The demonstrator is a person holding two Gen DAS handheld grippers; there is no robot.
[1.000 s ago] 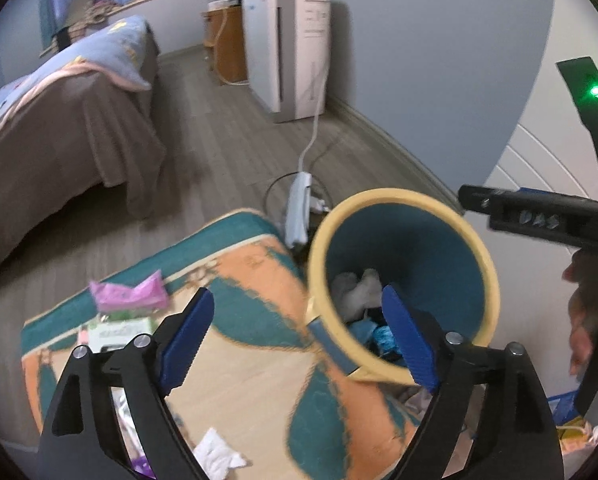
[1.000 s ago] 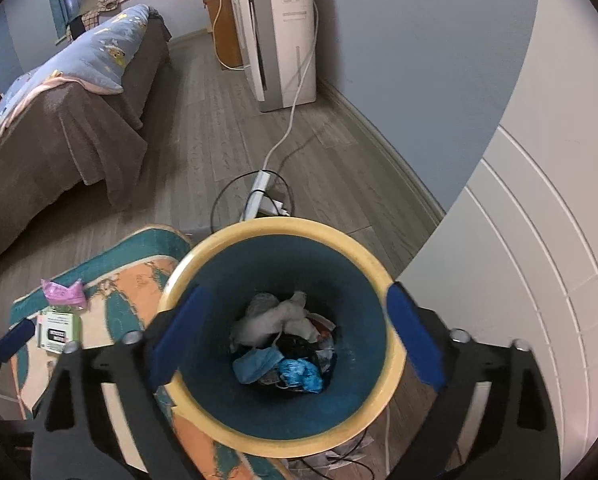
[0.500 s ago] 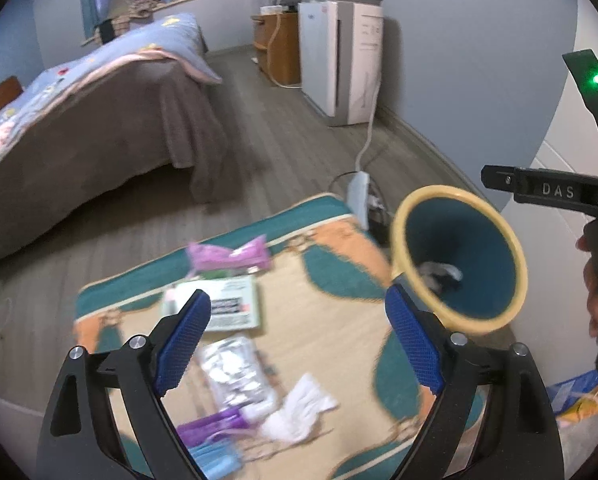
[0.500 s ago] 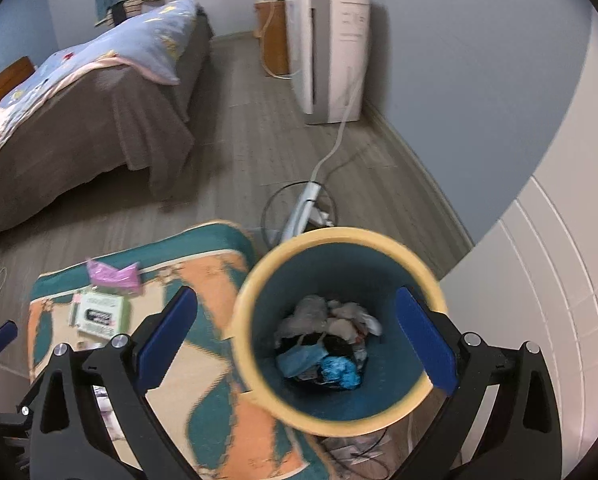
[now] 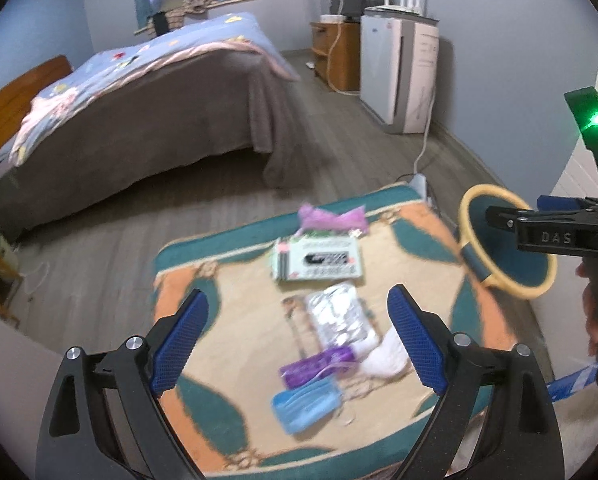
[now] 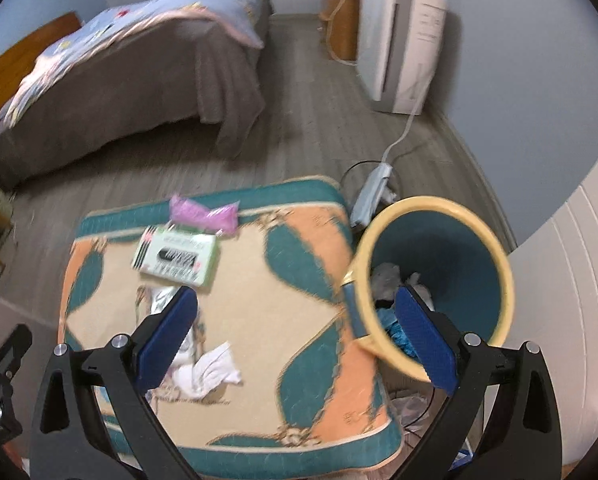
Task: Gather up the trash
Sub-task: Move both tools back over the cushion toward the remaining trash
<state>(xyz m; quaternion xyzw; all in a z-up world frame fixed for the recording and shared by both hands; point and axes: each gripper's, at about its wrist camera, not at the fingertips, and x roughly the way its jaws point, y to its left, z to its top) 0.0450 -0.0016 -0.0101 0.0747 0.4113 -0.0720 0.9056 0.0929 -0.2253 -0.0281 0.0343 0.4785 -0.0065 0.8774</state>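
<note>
Trash on rug (image 5: pixel 235 344): tissue (image 6: pixel 209 372) near front edge, soft, light, pinch the bunched middle. Mask (image 5: pixel 305 404), purple wrapper (image 5: pixel 319 368), foil pack (image 5: pixel 337 318) flimsy, likely slippery. Box (image 6: pixel 177 258) stiffer. Bin (image 6: pixel 495 248) off right edge. Left claw (image 5: pixel 297 344) and right claw (image 6: pixel 297 338) both wide, empty, touching nothing.
</note>
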